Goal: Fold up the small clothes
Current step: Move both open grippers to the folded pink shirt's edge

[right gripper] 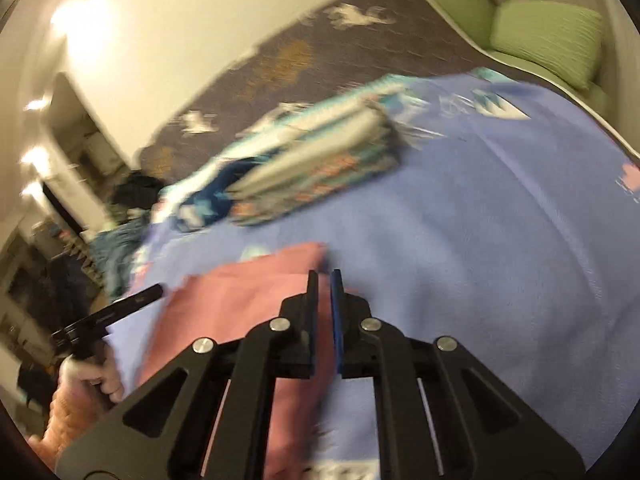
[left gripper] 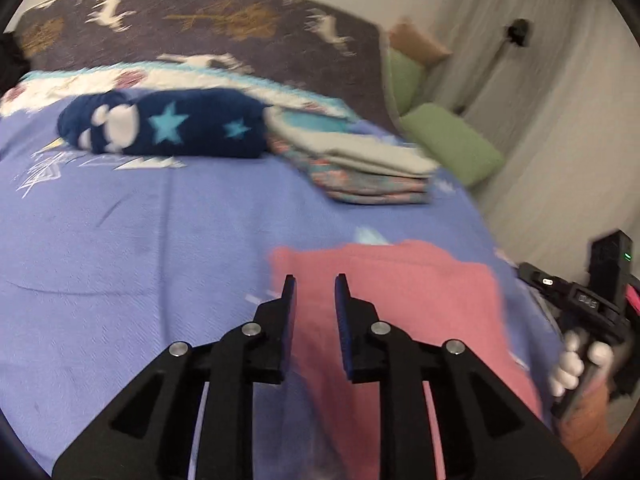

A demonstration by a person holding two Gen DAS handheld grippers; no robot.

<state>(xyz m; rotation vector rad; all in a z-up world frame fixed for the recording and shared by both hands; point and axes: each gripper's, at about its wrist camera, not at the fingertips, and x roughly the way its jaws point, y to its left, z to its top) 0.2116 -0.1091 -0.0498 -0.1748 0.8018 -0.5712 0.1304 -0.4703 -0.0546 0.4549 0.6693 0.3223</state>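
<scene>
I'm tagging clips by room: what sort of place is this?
Probably a bedroom: the pink garment lies on a bed with a blue patterned blanket, green pillows sit at its far end, and folded clothes are stacked there.

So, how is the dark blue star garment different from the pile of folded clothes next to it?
The dark blue star garment is one rolled, rounded bundle; the pile of folded clothes is several flat layers stacked up. The garment is navy with light blue stars; the pile is pale grey and teal, with a pinkish pattern in the lower layers. Both lie side by side on the blue bedspread, beyond the pink cloth.
</scene>
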